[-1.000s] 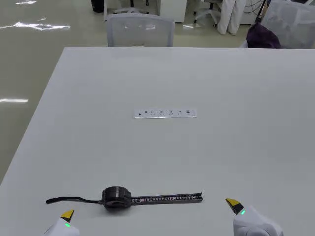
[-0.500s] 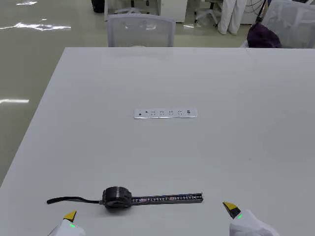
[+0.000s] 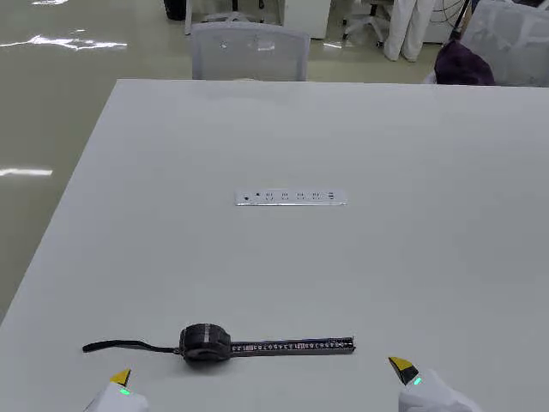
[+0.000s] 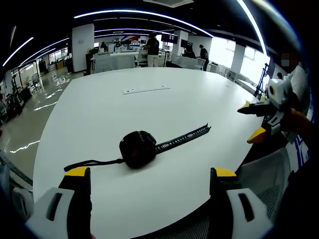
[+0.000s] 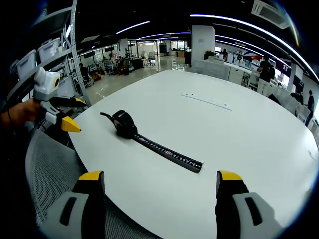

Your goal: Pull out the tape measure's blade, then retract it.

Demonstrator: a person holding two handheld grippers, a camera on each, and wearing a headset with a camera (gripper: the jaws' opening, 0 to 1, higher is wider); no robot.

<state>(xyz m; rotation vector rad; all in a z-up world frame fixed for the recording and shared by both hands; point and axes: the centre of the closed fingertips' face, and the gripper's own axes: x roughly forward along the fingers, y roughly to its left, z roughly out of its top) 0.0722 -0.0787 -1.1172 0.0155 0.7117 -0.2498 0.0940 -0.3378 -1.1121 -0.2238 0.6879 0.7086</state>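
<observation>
white table in an open office, grey chair at the far edge. a socket strip lies flat at mid-table; we cannot read its markings. near the front edge, left to right: black strap, tape measure case, blade drawn out rightward and lying flat, scale digits too small to read. left gripper hovers at the near edge, jaws wide apart, empty. right gripper likewise spread, clear of the blade tip.

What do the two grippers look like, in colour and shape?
The left gripper and right gripper look alike: white moulded bodies, each with two black jaws tipped in yellow. In the head view, a small green light glows on each.
</observation>
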